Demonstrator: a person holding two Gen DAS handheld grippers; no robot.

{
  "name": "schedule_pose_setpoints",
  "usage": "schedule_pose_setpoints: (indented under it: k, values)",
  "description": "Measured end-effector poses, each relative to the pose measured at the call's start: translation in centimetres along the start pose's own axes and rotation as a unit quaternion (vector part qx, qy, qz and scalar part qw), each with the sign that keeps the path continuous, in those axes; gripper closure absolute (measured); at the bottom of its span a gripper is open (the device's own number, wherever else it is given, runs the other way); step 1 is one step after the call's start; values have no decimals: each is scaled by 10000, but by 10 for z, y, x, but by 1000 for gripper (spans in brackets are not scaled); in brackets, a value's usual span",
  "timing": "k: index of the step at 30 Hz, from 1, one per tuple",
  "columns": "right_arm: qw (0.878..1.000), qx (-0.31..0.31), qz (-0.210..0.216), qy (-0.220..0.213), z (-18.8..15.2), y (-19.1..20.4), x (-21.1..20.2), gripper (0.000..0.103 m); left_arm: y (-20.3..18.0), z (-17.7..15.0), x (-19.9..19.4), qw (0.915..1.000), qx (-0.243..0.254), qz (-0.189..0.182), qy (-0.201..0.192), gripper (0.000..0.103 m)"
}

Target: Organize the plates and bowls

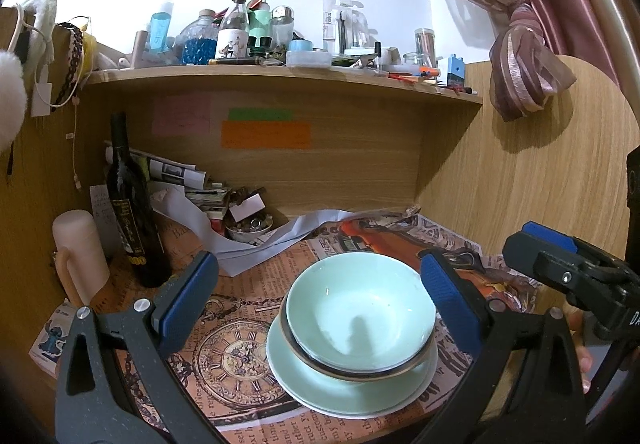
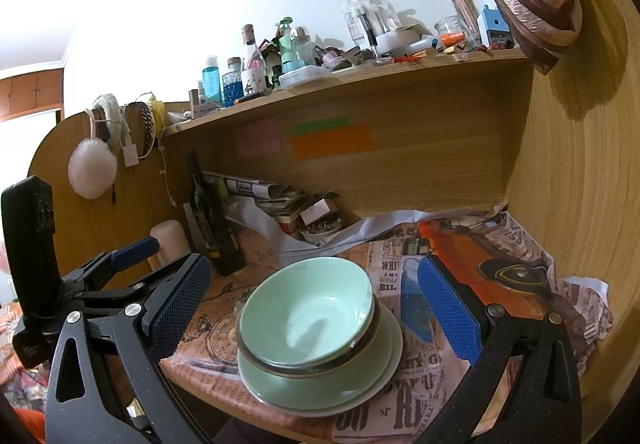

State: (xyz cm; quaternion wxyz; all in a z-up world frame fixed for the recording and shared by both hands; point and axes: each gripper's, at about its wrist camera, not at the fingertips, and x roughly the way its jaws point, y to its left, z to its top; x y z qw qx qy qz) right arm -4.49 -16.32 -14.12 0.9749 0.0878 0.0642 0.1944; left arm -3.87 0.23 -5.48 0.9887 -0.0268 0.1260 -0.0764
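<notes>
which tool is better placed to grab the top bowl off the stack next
Probably the left tool: its open fingers already straddle the top green bowl. The right tool is open too, but the bowl sits nearer its left finger.

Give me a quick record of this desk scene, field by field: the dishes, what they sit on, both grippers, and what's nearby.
stack: two green bowls nested, resting on stacked green plates
surface: desk covered in printed newspaper
left hand-held gripper: open, empty, fingers either side of the stack, not touching
right hand-held gripper: open, empty, framing the same stack
nearby: dark wine bottle upright at back left; small dish of oddments behind
shelf above: crowded with bottles and jars
</notes>
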Motion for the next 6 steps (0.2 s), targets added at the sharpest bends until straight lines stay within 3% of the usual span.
schedule_pose_setpoints:
  k: [6]
  values:
    - [10000,34,10,79,-2,-3,9,0,3,0,5,9999,7,-107,70,0]
